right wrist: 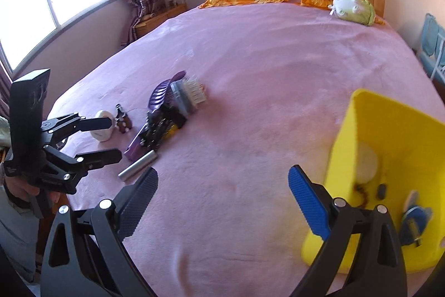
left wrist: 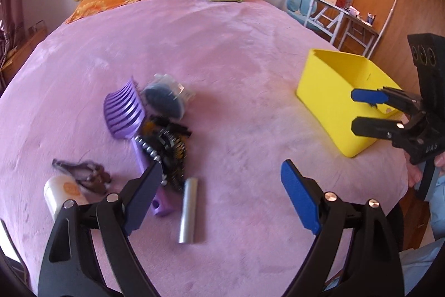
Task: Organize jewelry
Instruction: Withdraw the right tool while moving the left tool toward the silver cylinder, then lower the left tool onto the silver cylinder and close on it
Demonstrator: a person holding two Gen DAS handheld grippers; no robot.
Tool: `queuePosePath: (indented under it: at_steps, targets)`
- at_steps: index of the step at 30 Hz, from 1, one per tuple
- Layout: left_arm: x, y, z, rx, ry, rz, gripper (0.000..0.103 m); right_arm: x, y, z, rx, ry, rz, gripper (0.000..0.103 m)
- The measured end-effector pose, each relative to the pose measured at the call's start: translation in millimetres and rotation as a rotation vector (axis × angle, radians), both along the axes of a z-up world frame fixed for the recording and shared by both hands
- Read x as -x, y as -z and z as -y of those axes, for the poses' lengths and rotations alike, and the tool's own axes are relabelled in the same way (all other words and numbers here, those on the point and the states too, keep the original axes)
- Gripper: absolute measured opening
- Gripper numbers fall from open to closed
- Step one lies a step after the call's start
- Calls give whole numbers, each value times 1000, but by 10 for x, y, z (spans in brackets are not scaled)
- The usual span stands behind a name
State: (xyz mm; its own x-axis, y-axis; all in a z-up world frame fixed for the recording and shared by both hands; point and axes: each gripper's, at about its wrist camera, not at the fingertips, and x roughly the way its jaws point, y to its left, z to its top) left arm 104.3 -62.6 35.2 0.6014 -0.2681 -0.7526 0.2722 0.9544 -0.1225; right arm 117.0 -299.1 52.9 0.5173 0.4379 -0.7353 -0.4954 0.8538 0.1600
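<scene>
Left gripper: wide open, gripping nothing, hovering over the pink bedspread near the bed's front edge.
Right gripper: spread apart too, empty, low over the blanket just beside the yellow bin.
Pile: lying left of centre, well apart from the bin, bare blanket between them.
Purple brush: long axis running away from the camera, comb head at the far end, handle end nearest the left gripper.
Silver tube: lying flat just right of the brush handle, roughly parallel to it, one end toward the near edge.
Black-and-yellow clips: tangled heap across the brush handle; blurred, so single pieces cannot be told apart.
Round clear case: touching the comb head, at the far end of the pile.
White bottle: on its side at the left, next to a brown hair clip.
Bin: open top, near the bed's right edge, small items already inside.
Open room: broad, from pile to pillows.
</scene>
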Motion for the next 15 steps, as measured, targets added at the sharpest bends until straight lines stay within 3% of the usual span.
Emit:
queuePosePath:
  at_steps: [7, 10, 15]
  targets:
    - [120, 332, -36, -42, 42, -35, 85, 220, 246, -335, 82, -58, 28, 96]
    - [110, 479, -59, -12, 46, -69, 85, 290, 319, -416, 150, -58, 50, 96]
    - [119, 594, -67, 29, 62, -91, 85, 348, 345, -403, 89, -63, 18, 96]
